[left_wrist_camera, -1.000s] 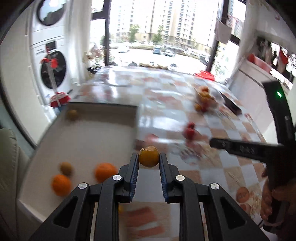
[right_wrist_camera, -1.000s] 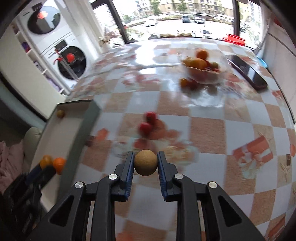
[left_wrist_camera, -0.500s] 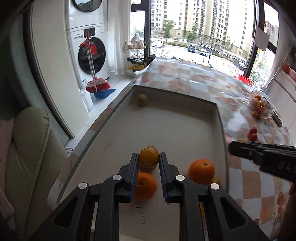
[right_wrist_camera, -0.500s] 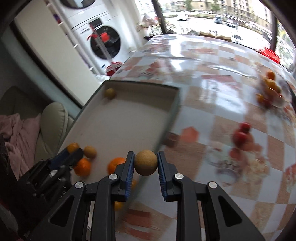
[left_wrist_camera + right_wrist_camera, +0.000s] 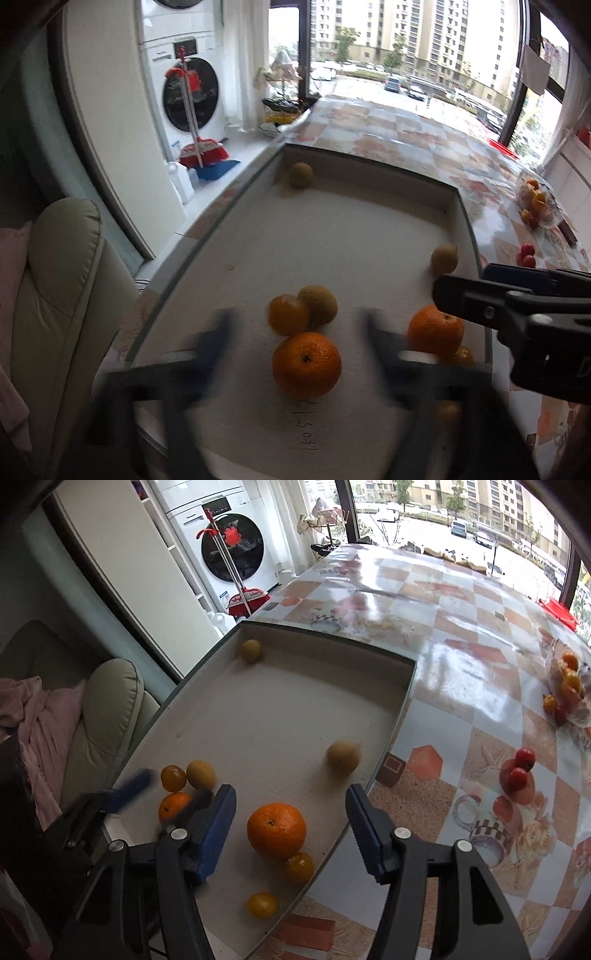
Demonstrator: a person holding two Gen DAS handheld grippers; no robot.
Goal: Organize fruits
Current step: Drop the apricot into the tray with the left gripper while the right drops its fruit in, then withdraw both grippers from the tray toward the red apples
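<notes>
Both hand-held grippers hang over a shallow grey cardboard tray (image 5: 404, 679) that sits on the checkered orange-and-white tabletop (image 5: 461, 709).

The left hand-held gripper (image 5: 295, 343) has just been opening; its blue-padded fingers (image 5: 218, 332) are blurred and stand wide apart, clamped on nothing. Between and just beyond them lie a small yellow-orange citrus fruit (image 5: 288, 314) touching a round tan-brown fruit (image 5: 318, 305), with a large bright orange (image 5: 306, 364) just in front of them.

The right hand-held gripper (image 5: 290, 823) has also just been opening, and its jaws are apart with nothing pressed between the pads. A blurred round tan fruit (image 5: 342, 757) lies free on the tray floor just beyond its fingertips, near the tray's right wall. Below the jaws sits a second large orange (image 5: 276, 830), with two small yellow-orange fruits (image 5: 298, 867) beside it at the tray's near edge.

Another tan fruit (image 5: 251, 650) rests in the tray's far corner. Out on the tabletop are small red fruits (image 5: 521, 768) and, farther off, a clear bowl of mixed fruit (image 5: 569, 686).
</notes>
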